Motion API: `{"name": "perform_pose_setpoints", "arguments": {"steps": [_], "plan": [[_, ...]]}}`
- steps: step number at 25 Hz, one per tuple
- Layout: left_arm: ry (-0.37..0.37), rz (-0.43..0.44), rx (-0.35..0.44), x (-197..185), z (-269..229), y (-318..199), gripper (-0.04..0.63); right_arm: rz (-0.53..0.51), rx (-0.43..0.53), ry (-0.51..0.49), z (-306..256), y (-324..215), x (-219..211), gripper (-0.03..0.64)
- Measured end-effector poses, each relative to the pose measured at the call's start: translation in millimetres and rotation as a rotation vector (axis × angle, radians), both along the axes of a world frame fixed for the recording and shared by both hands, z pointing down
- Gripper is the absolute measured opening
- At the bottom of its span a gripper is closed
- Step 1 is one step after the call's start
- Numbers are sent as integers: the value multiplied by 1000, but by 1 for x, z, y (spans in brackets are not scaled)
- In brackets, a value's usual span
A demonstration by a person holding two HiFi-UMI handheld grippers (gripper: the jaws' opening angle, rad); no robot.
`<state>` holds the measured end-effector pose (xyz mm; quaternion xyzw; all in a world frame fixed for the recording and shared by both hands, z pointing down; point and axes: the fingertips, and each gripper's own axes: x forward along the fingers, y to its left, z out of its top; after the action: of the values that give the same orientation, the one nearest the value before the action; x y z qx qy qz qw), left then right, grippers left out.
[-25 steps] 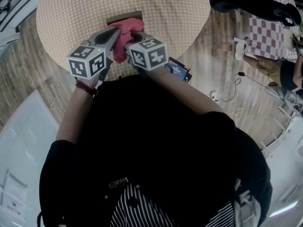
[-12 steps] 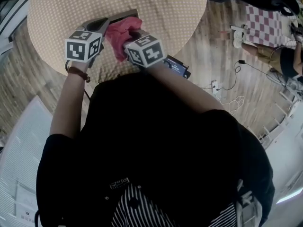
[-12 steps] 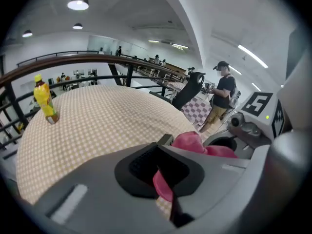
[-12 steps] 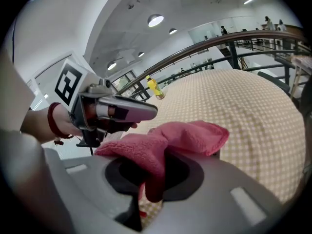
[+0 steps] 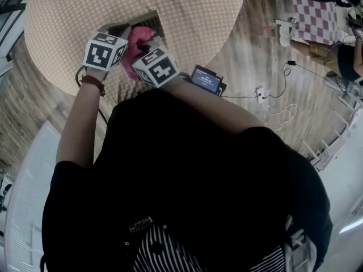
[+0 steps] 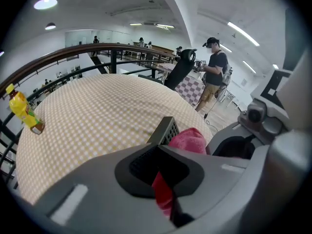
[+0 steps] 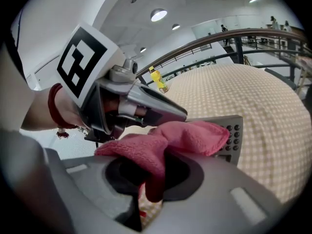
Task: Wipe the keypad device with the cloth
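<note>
The grey keypad device (image 5: 146,22) lies on the round checked table (image 5: 193,16); its button rows (image 7: 234,133) show past the cloth. A pink cloth (image 5: 136,40) is bunched over its near end. My right gripper (image 7: 158,172) is shut on the pink cloth (image 7: 185,138), which drapes onto the device. My left gripper (image 6: 163,155) is right beside it, jaws closed around the edge of the keypad device (image 6: 165,129), with a red fold of cloth (image 6: 187,139) showing between them. In the head view the left gripper (image 5: 119,32) and right gripper (image 5: 142,50) nearly touch.
A yellow bottle (image 6: 22,112) stands at the table's far left edge. A dark device with a lit screen (image 5: 205,79) sits by my right forearm at the table rim. A railing (image 6: 97,52) runs behind the table; a person (image 6: 214,67) stands beyond it.
Both grippers and the cloth have shifted left across the head view and stand closer together. The cloth stays held over the keypad device.
</note>
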<state>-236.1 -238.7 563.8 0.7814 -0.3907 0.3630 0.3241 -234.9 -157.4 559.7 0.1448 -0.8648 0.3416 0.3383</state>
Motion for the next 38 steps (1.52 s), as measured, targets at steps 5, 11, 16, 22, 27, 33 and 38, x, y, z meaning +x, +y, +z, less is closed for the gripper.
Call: {"name": "perform_pose_setpoints", "arguments": {"steps": [5,11,16,22,27,33,38], "plan": [[-2,15,-20,3,10,3,3,6,10,-7,2,-14,0,67],[-19,27,-4,12,6,-2,3,11,9,3,12,-24,4,67],[-40,55,-9,6,14,5,3,64,-15,44,45,-37,-1,67],[-25,50,-7,8,16,1,3,85,-25,49,46,-37,-1,68],[-42,42,-11,12,15,2,3,63,-11,35,52,-33,5,67],[-72,37,-6,21,8,2,3,5,22,91,66,-15,26,67],[-96,75,-13,23,13,4,3,25,2,117,72,-12,27,67]]}}
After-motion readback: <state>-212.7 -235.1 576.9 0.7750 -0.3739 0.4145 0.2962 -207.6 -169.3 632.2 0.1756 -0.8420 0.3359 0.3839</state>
